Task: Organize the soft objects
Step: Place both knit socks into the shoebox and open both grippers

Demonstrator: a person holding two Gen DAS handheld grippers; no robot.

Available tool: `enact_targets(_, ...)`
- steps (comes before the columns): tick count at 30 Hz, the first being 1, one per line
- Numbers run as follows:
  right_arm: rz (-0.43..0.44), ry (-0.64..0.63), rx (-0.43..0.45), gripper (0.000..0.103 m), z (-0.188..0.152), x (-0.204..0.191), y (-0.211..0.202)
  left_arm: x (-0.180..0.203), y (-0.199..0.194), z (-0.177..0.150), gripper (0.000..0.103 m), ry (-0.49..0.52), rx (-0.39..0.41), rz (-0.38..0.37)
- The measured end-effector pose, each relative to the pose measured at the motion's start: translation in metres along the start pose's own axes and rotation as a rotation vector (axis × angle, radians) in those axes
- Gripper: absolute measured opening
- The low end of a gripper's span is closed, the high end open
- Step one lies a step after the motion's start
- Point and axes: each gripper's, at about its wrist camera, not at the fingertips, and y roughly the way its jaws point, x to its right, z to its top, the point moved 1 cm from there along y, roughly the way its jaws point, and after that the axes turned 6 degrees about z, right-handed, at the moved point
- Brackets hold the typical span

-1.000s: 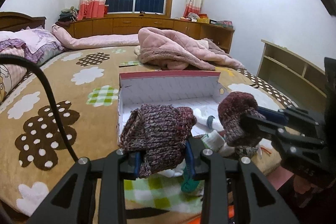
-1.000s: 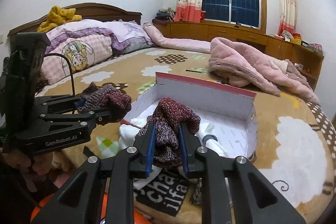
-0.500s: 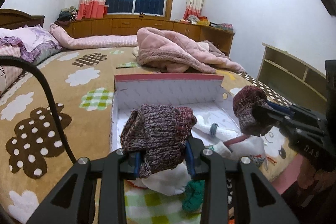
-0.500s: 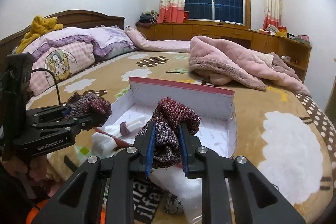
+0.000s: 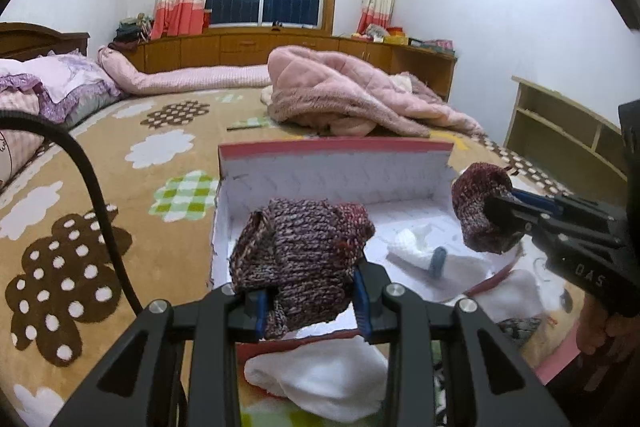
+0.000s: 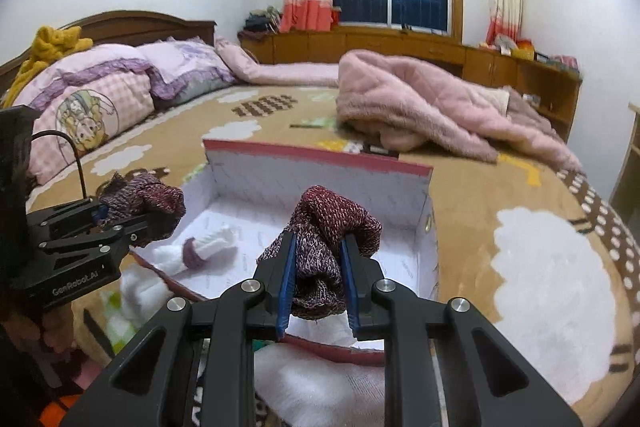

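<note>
Socks are what both grippers carry: the left gripper [image 5: 310, 297] pinches a bundled grey-maroon knit sock [image 5: 300, 255] between its blue pads, and the right gripper [image 6: 316, 287] clamps a maroon knit sock [image 6: 328, 247] the same way, both hovering above the near edge of the white box [image 5: 332, 171] on the bed [image 5: 120, 163]. Inside lies a rolled white sock pair [image 5: 420, 251]; more white socks [image 5: 320, 379] sit outside the near wall. Released from here, either bundle could catch the near rim and tumble out. The loose folds might also snag on a pad as the jaws part, dragging the sock back.
</note>
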Motion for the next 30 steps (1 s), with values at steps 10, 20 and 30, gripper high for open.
enact_targets(10,-0.015,0.009,-0.104,0.023,-0.009,0.005,0.043,0.005,0.041,-0.014,0.034,0.043,-0.096,0.037)
enact_targets(20,-0.010,-0.002,-0.152,0.026,-0.012,0.002,0.064,0.004,0.065,-0.016,0.037,0.040,-0.125,0.039)
enact_targets(30,-0.038,0.004,-0.151,0.042,-0.014,-0.001,0.071,0.000,0.060,-0.027,0.059,-0.019,-0.050,0.080)
